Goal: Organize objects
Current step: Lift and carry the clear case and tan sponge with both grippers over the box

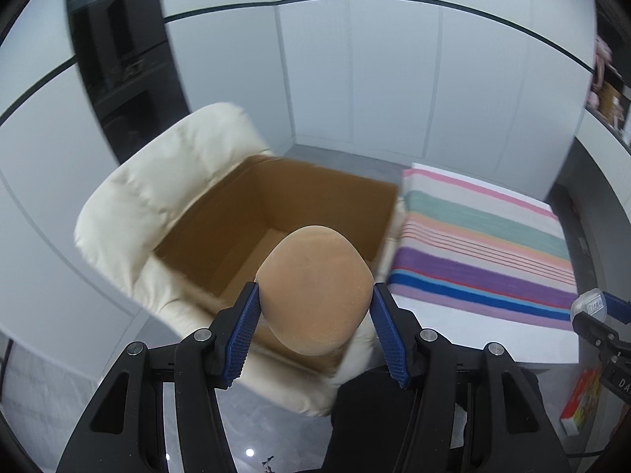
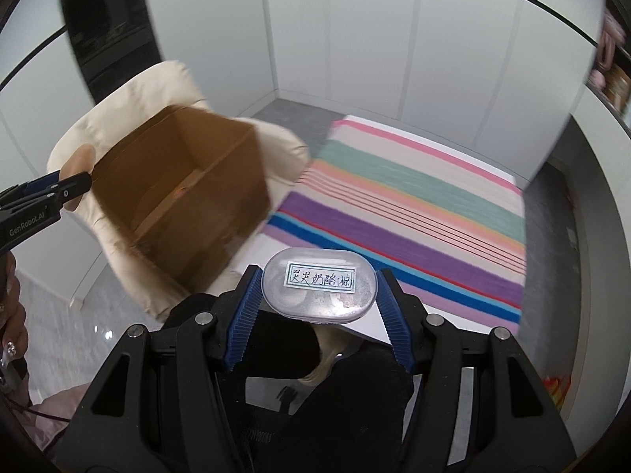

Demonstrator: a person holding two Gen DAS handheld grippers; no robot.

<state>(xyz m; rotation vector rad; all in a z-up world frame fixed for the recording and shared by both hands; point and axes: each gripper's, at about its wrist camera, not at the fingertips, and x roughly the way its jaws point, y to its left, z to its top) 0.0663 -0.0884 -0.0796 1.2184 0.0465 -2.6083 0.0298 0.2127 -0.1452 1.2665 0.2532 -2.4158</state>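
My left gripper (image 1: 315,295) is shut on a smooth tan egg-shaped pad (image 1: 313,289), held over the near edge of an open cardboard box (image 1: 244,213). The box sits on a cream cushioned chair (image 1: 157,181) and its visible floor looks bare. My right gripper (image 2: 318,287) is shut on a clear oval plastic case (image 2: 319,285) with a handwritten white label. It hangs over the near edge of the striped cloth (image 2: 414,205), right of the cardboard box (image 2: 185,193). The left gripper's fingertips (image 2: 59,187) and the tan pad (image 2: 81,159) show at the left edge of the right wrist view.
A striped multicoloured cloth (image 1: 481,236) covers a white table right of the chair. White wall panels stand behind, a dark shelf unit (image 1: 118,63) at the back left. A colourful packet (image 1: 583,402) lies low on the right. A person's hand (image 2: 12,323) and dark-clothed legs (image 2: 315,386) are below.
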